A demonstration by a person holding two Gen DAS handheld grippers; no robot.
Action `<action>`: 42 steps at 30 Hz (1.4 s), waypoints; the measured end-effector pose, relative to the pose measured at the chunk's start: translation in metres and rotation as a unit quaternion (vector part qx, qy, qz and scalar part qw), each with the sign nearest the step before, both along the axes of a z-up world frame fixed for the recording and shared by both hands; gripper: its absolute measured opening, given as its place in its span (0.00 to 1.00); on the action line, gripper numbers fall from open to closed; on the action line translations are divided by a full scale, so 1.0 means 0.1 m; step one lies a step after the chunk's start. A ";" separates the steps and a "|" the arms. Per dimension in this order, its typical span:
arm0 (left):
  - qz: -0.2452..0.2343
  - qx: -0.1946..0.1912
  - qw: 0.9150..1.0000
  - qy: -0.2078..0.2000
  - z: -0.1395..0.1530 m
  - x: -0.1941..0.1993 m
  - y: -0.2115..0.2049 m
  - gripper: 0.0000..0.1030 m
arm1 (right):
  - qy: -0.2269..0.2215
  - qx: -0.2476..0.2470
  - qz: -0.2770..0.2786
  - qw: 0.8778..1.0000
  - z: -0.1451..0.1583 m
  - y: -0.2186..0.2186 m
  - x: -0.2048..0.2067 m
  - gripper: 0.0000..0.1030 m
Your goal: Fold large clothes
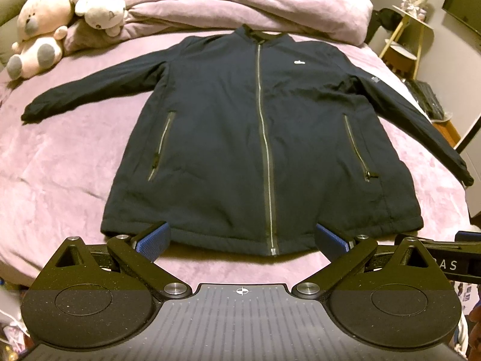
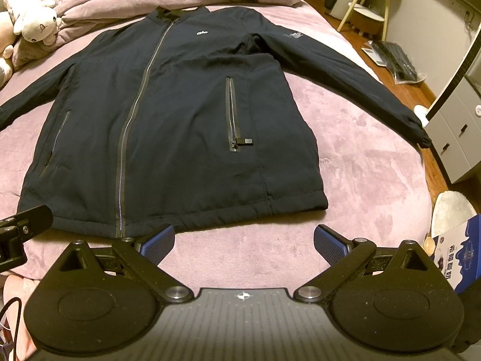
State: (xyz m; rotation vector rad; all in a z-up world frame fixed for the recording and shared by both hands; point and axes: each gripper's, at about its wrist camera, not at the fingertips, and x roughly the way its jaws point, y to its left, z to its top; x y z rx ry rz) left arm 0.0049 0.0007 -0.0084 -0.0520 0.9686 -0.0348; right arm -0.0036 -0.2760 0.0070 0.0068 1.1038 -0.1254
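Observation:
A dark navy zip jacket lies flat and face up on the pink bed, zipped shut, both sleeves spread out to the sides, collar at the far end. It also shows in the right wrist view. My left gripper is open and empty, hovering at the jacket's near hem around the zip's bottom end. My right gripper is open and empty, just short of the hem near the jacket's right corner. The right gripper's body shows at the right edge of the left wrist view.
A rumpled pink duvet is heaped at the head of the bed. Plush toys sit at the far left. A shelf stand and a white cabinet stand on the right, beside the bed. A blue box is at my right.

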 end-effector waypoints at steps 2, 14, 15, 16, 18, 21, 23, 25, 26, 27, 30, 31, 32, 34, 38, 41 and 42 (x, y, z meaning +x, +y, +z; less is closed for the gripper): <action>0.000 0.000 1.000 0.000 0.00 0.00 0.00 1.00 | 0.000 0.000 0.000 1.000 0.00 0.00 0.00 0.96; 0.000 0.000 1.000 0.002 -0.02 0.00 0.00 1.00 | 0.003 0.001 0.000 1.000 -0.02 0.00 0.01 0.96; 0.000 0.000 1.000 0.002 -0.02 0.00 0.00 1.00 | 0.004 0.001 0.000 1.000 -0.02 0.00 0.01 0.96; 0.000 -0.001 1.000 0.003 -0.02 0.00 -0.01 1.00 | 0.004 0.001 0.000 1.000 -0.02 0.00 0.01 0.96; 0.000 0.000 1.000 0.003 -0.02 0.00 -0.01 1.00 | 0.005 0.002 0.000 1.000 -0.03 0.00 0.02 0.96; 0.000 -0.001 1.000 0.002 -0.02 0.00 -0.01 1.00 | 0.006 0.002 0.000 1.000 -0.03 -0.01 0.02 0.96; 0.000 0.000 1.000 0.002 -0.02 0.00 0.00 1.00 | 0.006 0.003 0.001 1.000 -0.03 0.00 0.02 0.96; 0.001 0.000 1.000 0.002 -0.02 0.00 0.00 1.00 | 0.007 0.003 0.002 1.000 -0.04 0.00 0.02 0.96; 0.000 -0.001 1.000 0.002 -0.02 0.00 0.00 1.00 | 0.008 0.003 0.002 1.000 -0.04 0.00 0.02 0.96; 0.000 -0.001 1.000 0.003 -0.02 0.00 0.00 1.00 | 0.008 0.003 0.003 1.000 -0.04 0.00 0.02 0.96; 0.001 -0.002 1.000 0.003 -0.02 0.00 0.00 1.00 | 0.008 0.003 0.004 1.000 -0.04 0.00 0.03 0.96; 0.001 -0.002 1.000 0.003 -0.02 0.00 0.00 1.00 | 0.008 0.003 0.004 1.000 -0.04 0.00 0.02 0.96; 0.000 -0.002 1.000 0.002 -0.02 -0.01 0.00 1.00 | 0.008 0.003 0.004 1.000 -0.04 0.00 0.02 0.96; 0.000 -0.003 1.000 0.002 -0.02 -0.02 0.00 1.00 | 0.008 0.003 0.003 1.000 -0.03 0.00 0.02 0.96; 0.000 -0.003 1.000 0.003 -0.02 -0.01 0.00 1.00 | 0.009 0.004 0.003 1.000 -0.03 0.00 0.02 0.96; 0.001 -0.003 1.000 0.003 -0.02 -0.01 0.00 1.00 | 0.009 0.006 0.002 1.000 -0.02 0.00 0.02 0.96; 0.002 -0.003 1.000 0.003 -0.02 -0.01 0.00 1.00 | 0.010 0.006 0.002 1.000 -0.02 0.00 0.02 0.96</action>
